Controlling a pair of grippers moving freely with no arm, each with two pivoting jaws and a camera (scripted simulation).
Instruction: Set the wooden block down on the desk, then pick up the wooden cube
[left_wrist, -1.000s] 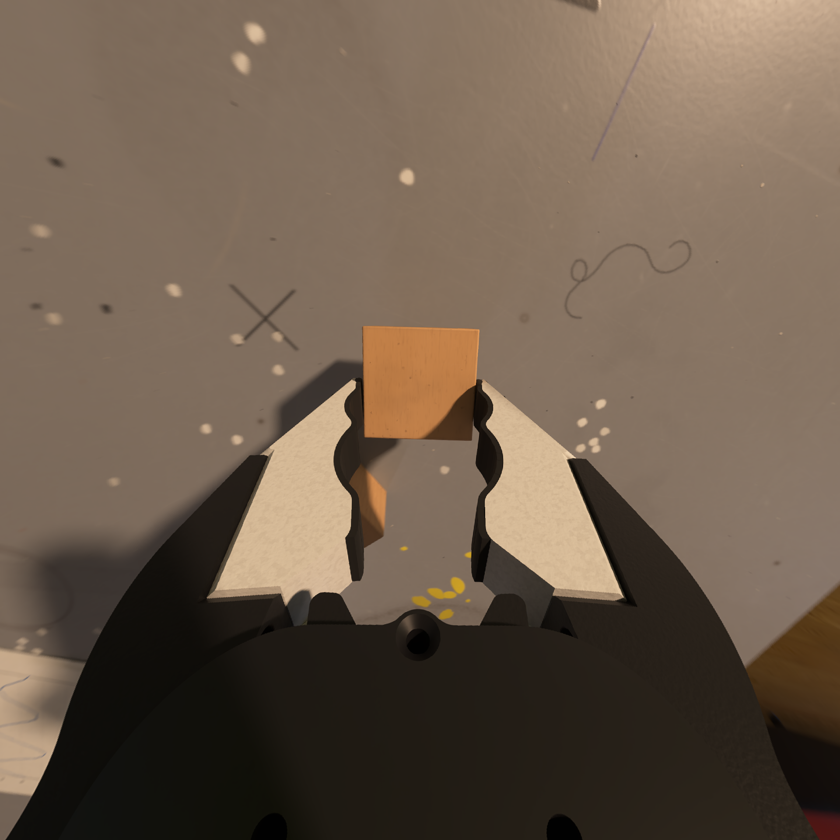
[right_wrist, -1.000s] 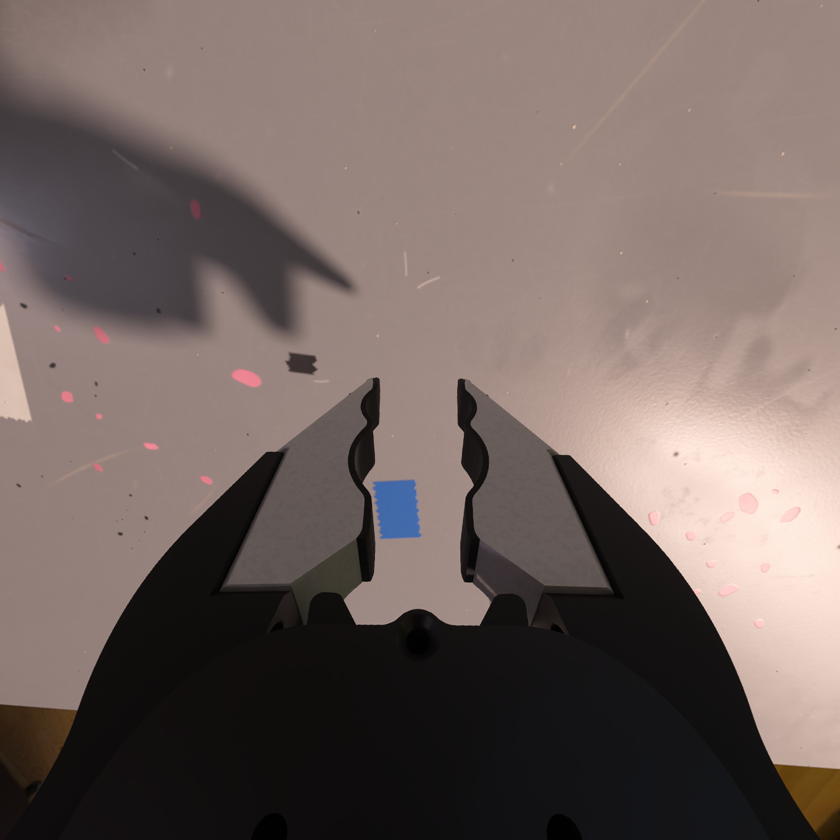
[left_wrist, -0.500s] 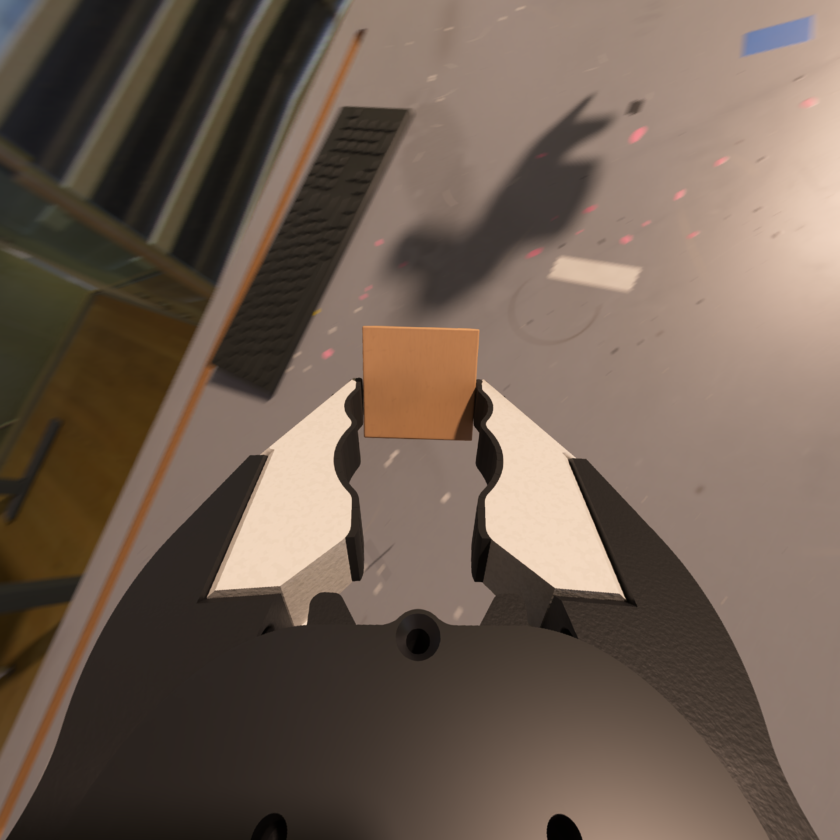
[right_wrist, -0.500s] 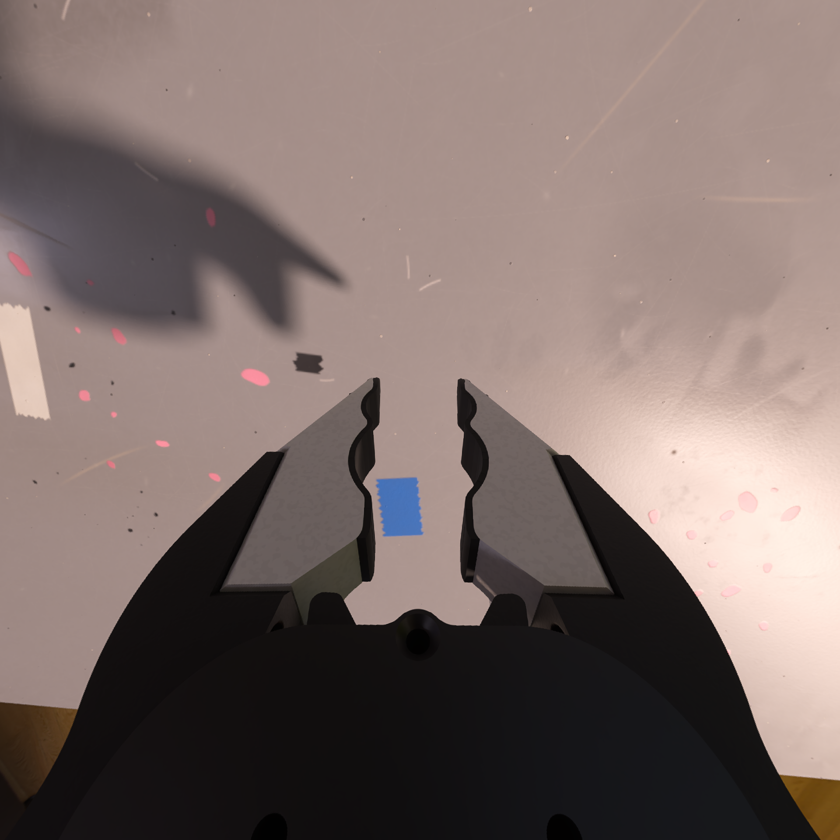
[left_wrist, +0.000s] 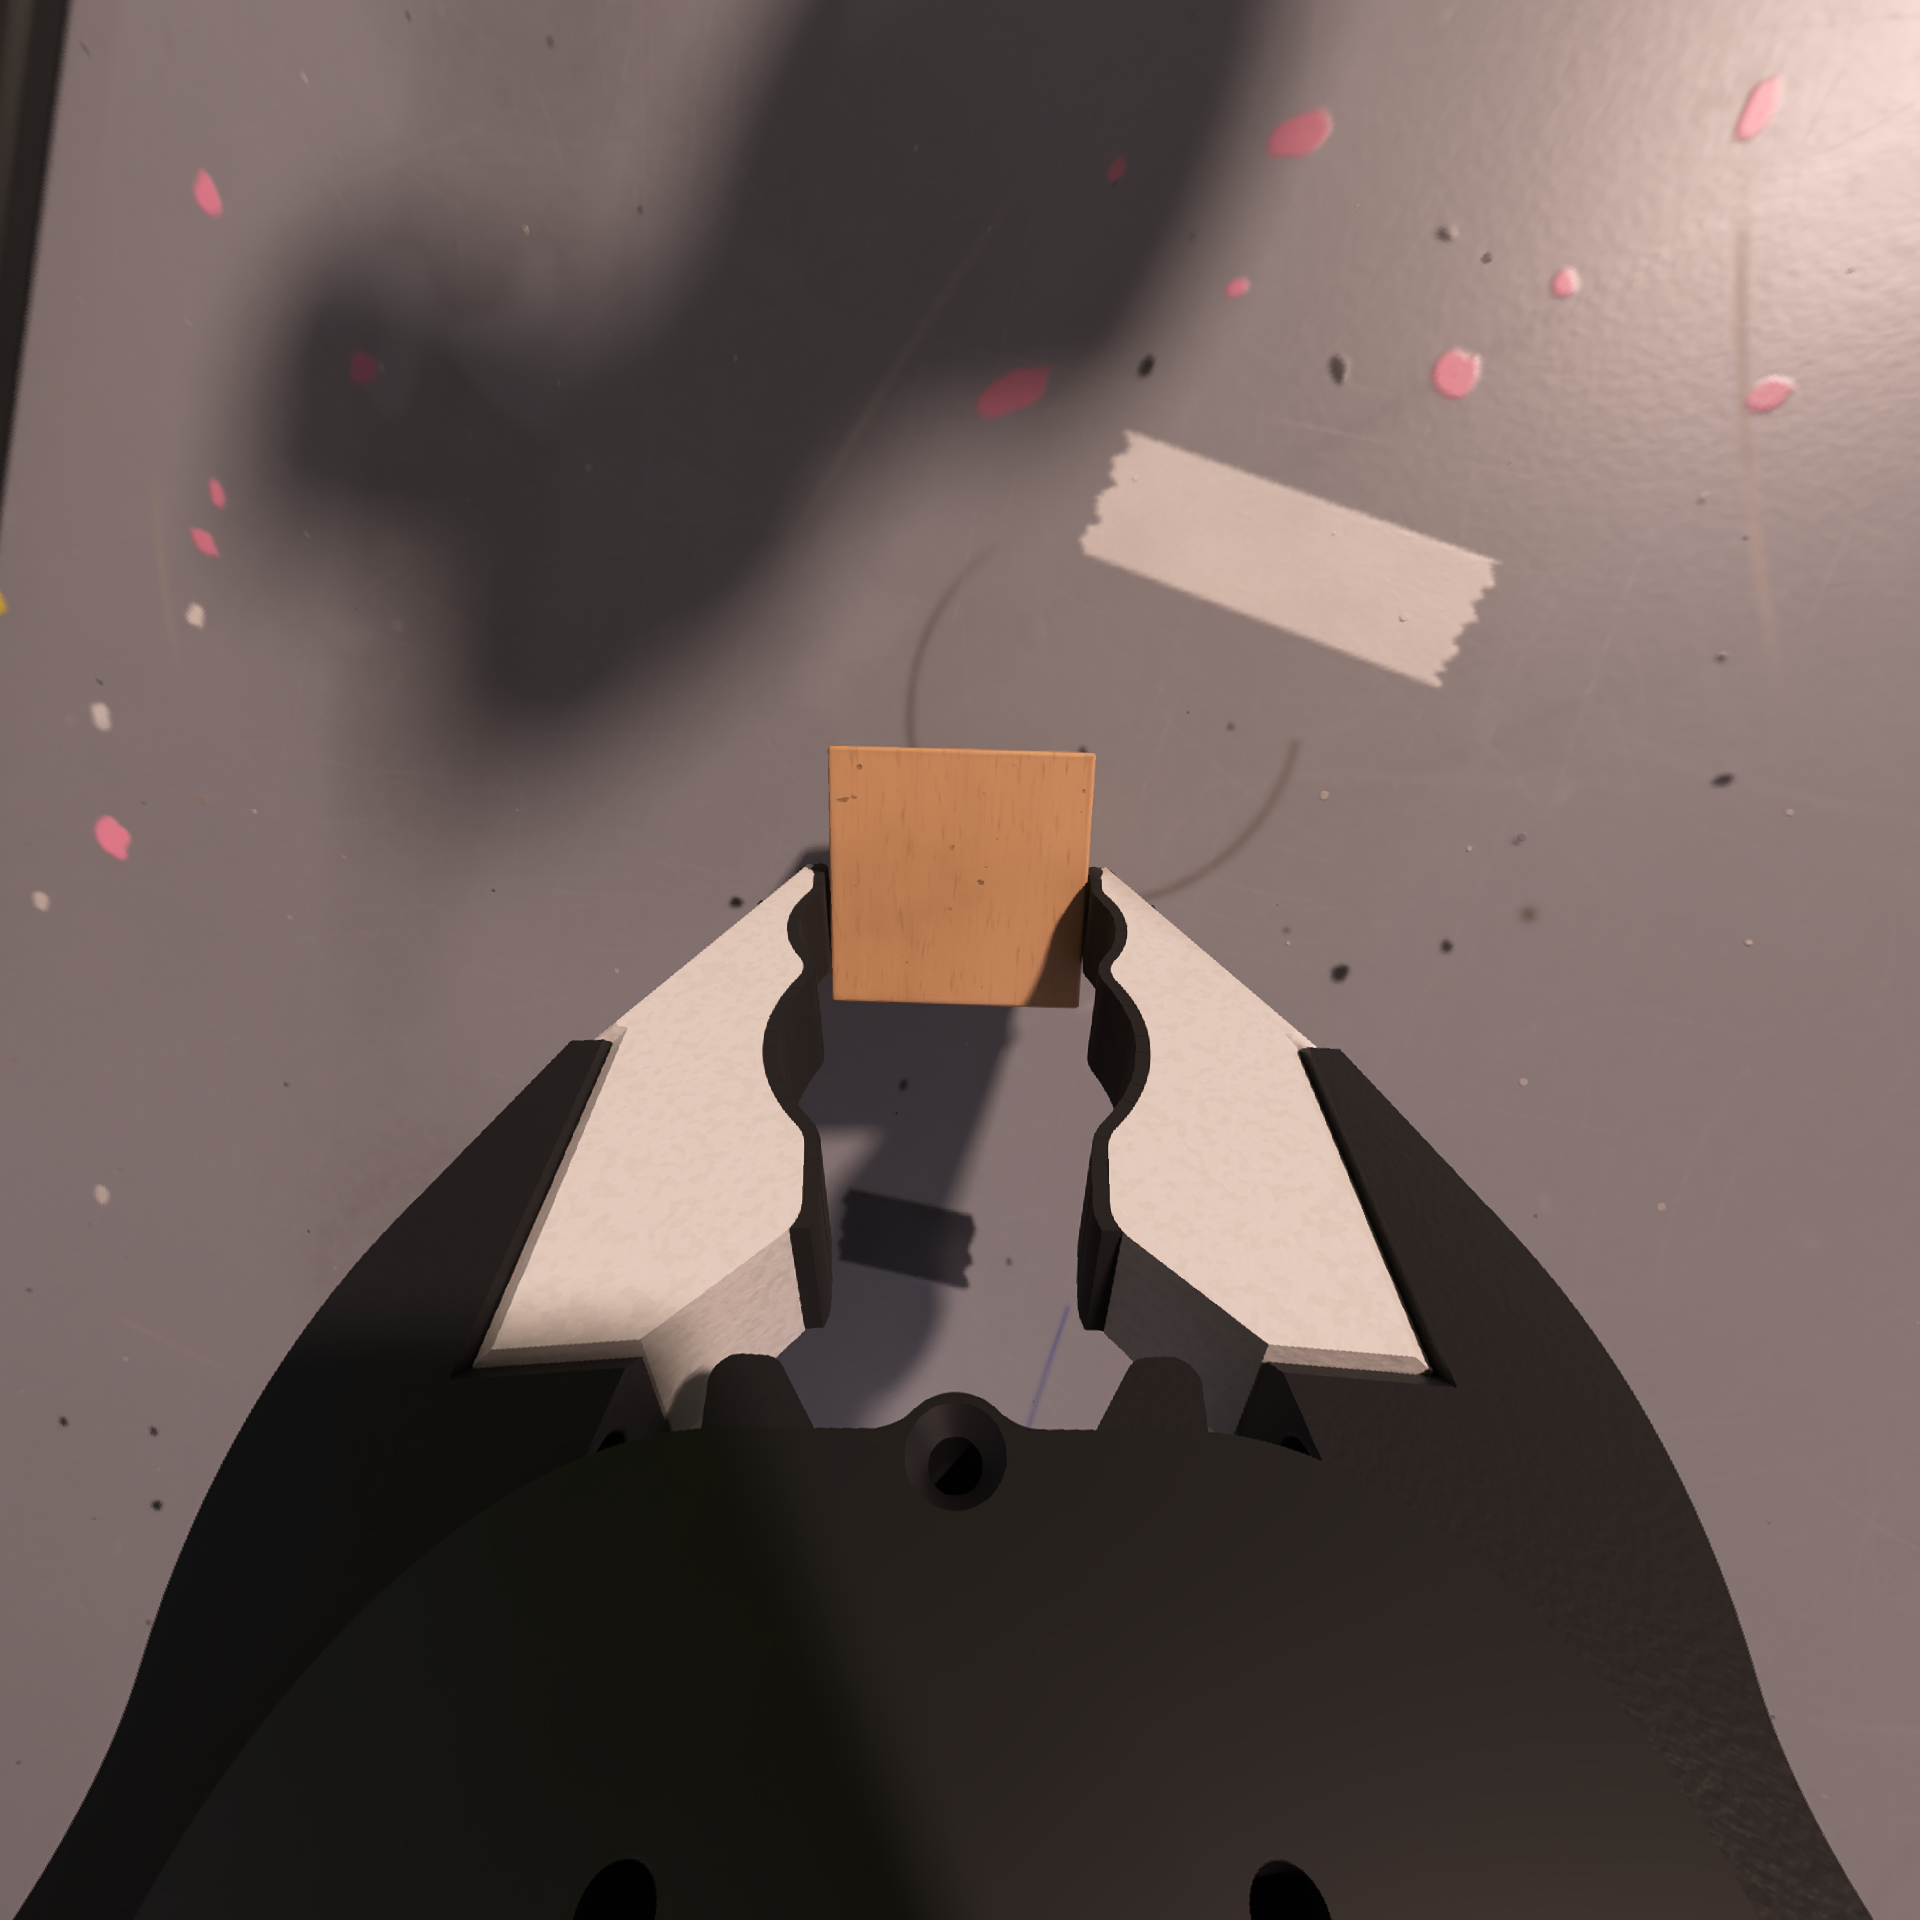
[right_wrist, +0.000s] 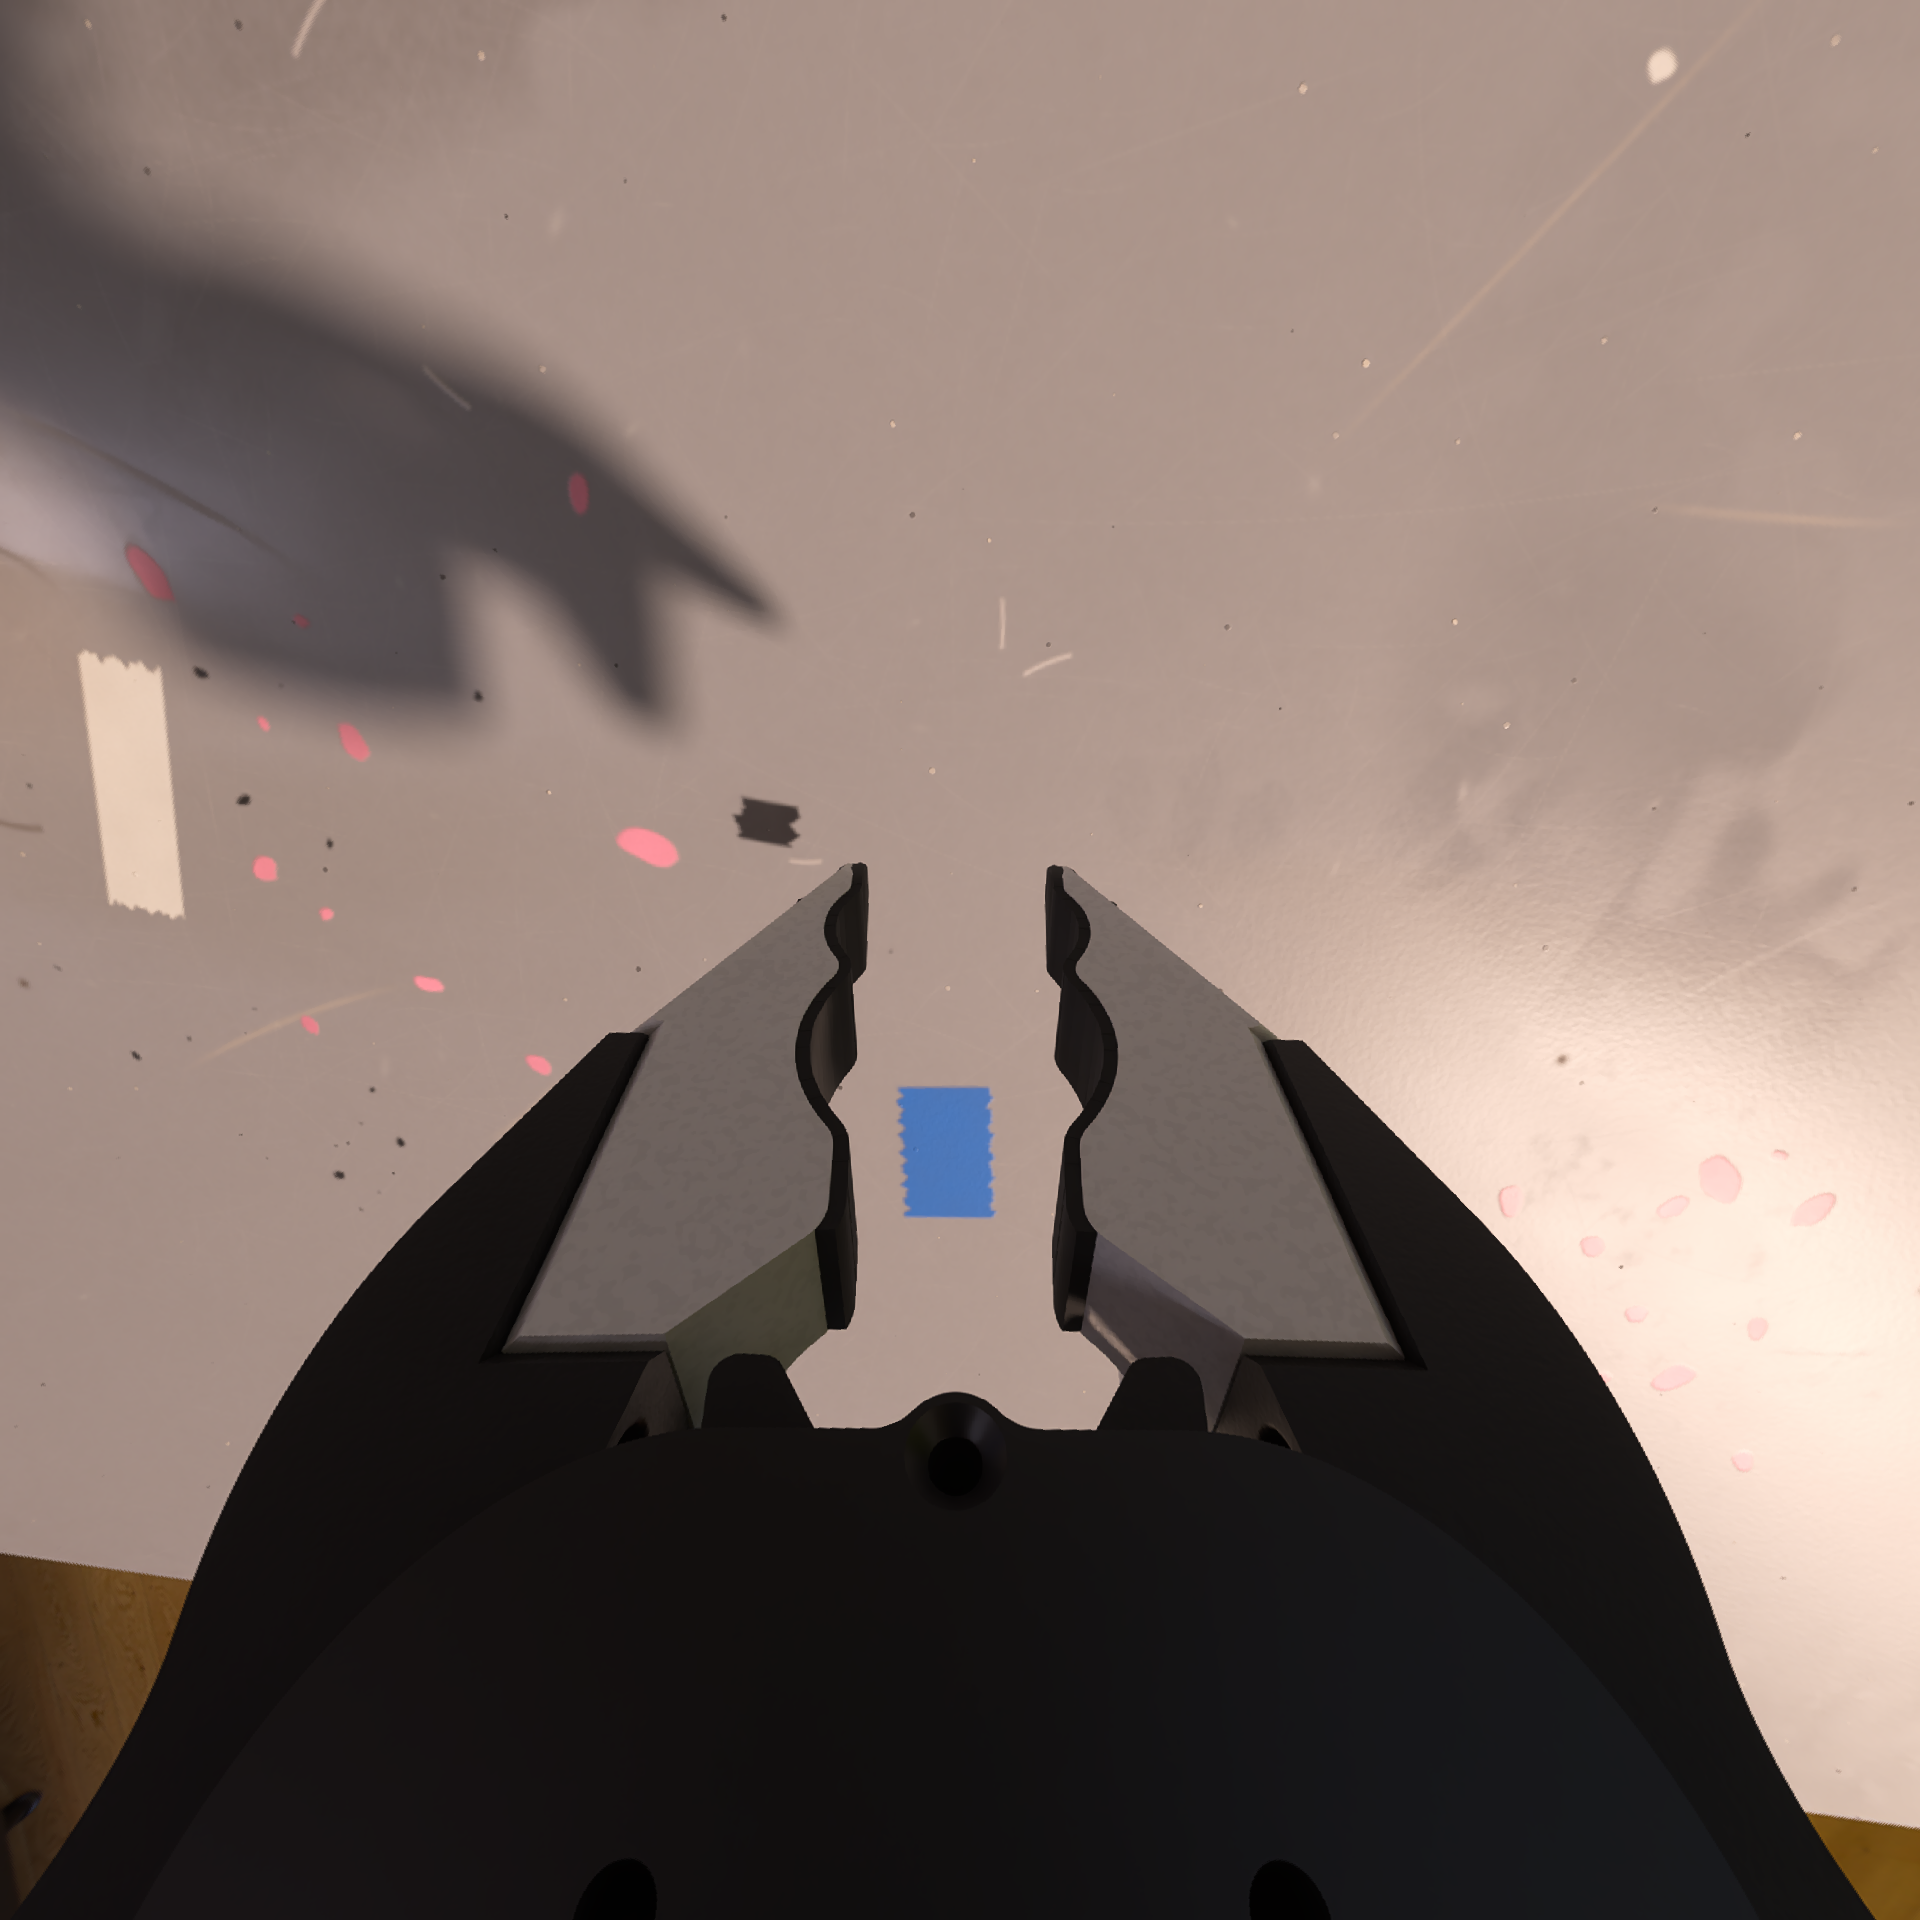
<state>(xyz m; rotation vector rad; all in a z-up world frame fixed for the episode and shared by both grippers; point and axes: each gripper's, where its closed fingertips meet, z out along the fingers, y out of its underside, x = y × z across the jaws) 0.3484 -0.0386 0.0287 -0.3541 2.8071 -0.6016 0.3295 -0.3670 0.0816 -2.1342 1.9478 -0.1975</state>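
Note:
My left gripper (left_wrist: 956, 883) is shut on a light wooden block (left_wrist: 958, 873), held between its fingertips above the grey desk (left_wrist: 416, 1039). The block's square face points toward the camera. Its shadow falls on the desk just below it, so it hangs a little above the surface. My right gripper (right_wrist: 956, 878) is open and empty above the pale desk (right_wrist: 1351, 520), with a gap between its fingers. No second wooden piece shows in either view.
A strip of white tape (left_wrist: 1288, 556) lies ahead to the right of the block, and it also shows in the right wrist view (right_wrist: 133, 784). A blue tape patch (right_wrist: 945, 1151) and a black patch (right_wrist: 769, 821) mark the desk. The desk's near edge (right_wrist: 83, 1558) shows wooden floor beyond.
My left gripper has swung with the block from looking along the desk past a keyboard to looking down at the desk near the white tape. The right gripper has drifted slightly.

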